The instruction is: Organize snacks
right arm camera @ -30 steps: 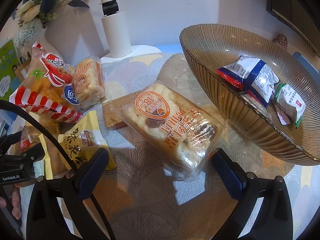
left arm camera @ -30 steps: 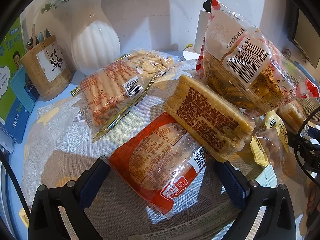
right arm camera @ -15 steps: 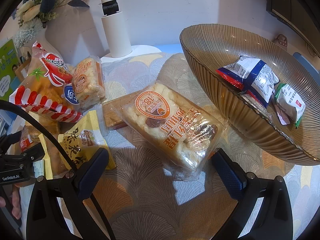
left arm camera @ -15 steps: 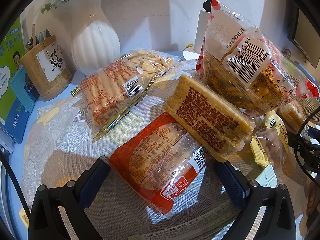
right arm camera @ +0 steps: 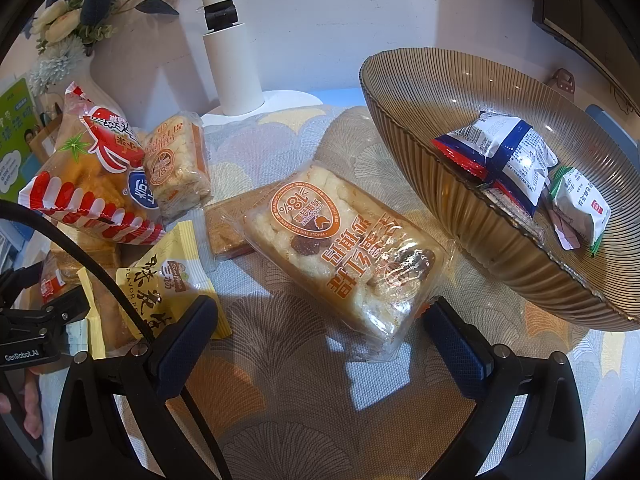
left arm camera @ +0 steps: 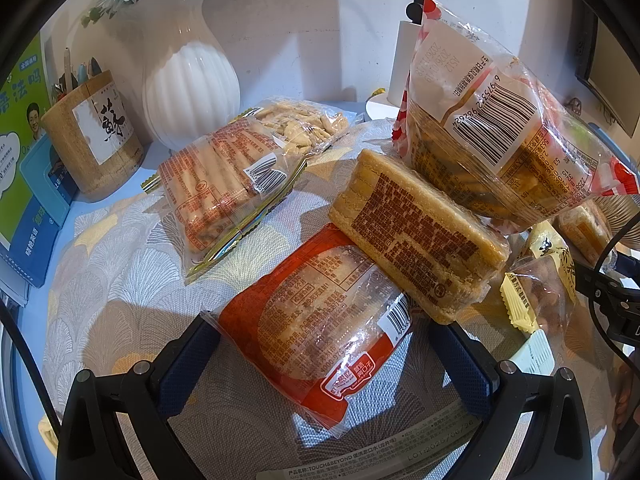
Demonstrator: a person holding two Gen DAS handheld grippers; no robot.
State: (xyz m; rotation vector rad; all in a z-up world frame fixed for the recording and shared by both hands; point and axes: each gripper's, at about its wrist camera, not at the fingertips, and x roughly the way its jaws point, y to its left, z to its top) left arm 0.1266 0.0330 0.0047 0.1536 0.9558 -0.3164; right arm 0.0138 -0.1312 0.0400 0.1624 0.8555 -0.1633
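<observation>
Patterned tabletop (right arm camera: 304, 412), cluttered with snacks. Ribbed bowl (right arm camera: 460, 216) at 2 o'clock, few packets inside. Egg-cake pack (right arm camera: 344, 256) dead centre, between spread fingers (right arm camera: 188, 336) of right gripper (right arm camera: 320, 340). Soft, crushable, slick film: grip mid-sides lightly. Left gripper (left arm camera: 324, 352) spread around orange pack (left arm camera: 316, 332).

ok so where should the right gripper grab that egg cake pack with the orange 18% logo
Across its near end, closing on the two long sides. The egg cake pack lies flat on the cloth, near end already between the open right gripper fingers; probably straight ahead and down, away from the bowl.
</observation>
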